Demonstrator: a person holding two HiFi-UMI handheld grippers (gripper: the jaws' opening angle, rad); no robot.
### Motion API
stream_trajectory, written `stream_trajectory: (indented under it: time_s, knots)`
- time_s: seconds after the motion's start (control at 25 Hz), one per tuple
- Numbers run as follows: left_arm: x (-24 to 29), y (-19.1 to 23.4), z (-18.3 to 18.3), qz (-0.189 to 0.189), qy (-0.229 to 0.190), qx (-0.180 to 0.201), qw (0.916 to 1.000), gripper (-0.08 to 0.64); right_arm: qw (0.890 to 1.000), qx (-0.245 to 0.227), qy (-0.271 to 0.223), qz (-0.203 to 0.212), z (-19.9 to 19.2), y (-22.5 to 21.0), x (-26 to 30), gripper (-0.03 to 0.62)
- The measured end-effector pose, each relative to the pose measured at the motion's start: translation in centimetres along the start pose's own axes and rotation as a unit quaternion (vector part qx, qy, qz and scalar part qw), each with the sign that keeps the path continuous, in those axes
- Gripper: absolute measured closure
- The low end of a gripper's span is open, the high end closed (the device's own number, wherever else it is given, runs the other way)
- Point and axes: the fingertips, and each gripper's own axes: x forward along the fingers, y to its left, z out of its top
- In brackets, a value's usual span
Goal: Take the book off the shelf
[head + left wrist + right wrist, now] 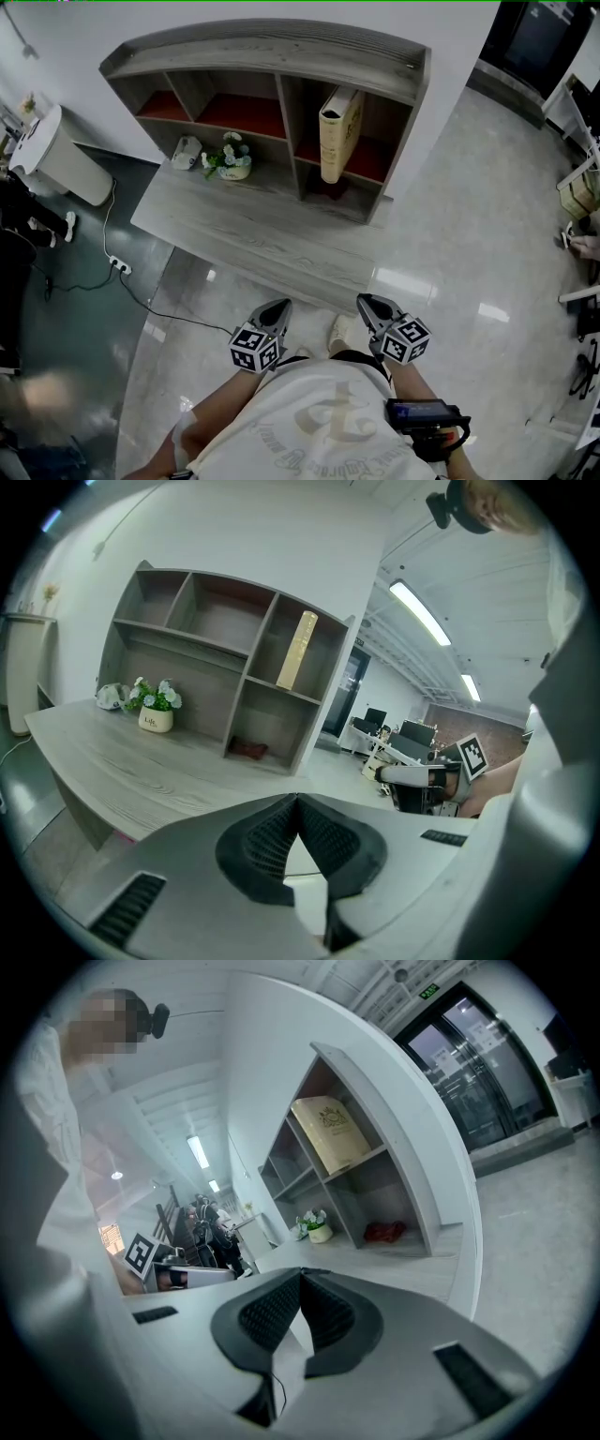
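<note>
A tall cream-coloured book (339, 131) leans upright in the upper right compartment of the grey wooden shelf unit (281, 56); the left gripper view shows the book (297, 650) in that same compartment, and the right gripper view shows its cover (332, 1132). My left gripper (277, 310) and right gripper (369, 305) are held close to my body, well short of the desk, both pointing toward the shelf. Both are shut, jaw tips touching, with nothing between them. In the left gripper view the left gripper (298, 799) meets at its tips; likewise the right gripper (301, 1274).
The shelf stands on a grey wooden desk (225, 230). A small pot of flowers (231, 161) and a small white object (187, 152) sit on the desk left of the book. A dark red thing (248, 749) lies in the lower right compartment. A white bin (58, 155) stands at left.
</note>
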Motion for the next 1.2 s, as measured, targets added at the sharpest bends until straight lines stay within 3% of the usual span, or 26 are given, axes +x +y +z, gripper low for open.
stream_trajectory:
  time_s: [0.76, 1.2]
  knots:
    - [7.7, 0.8, 4.2, -0.005, -0.003, 0.003, 1.0, 0.56, 1.0, -0.002, -0.001, 0.004, 4.1, -6.7, 3.0, 0.588]
    - [11.6, 1.2, 7.1, 0.03, -0.017, -0.002, 0.9994, 0.56, 0.999, -0.011, 0.008, 0.044, 7.0, -10.6, 5.5, 0.588]
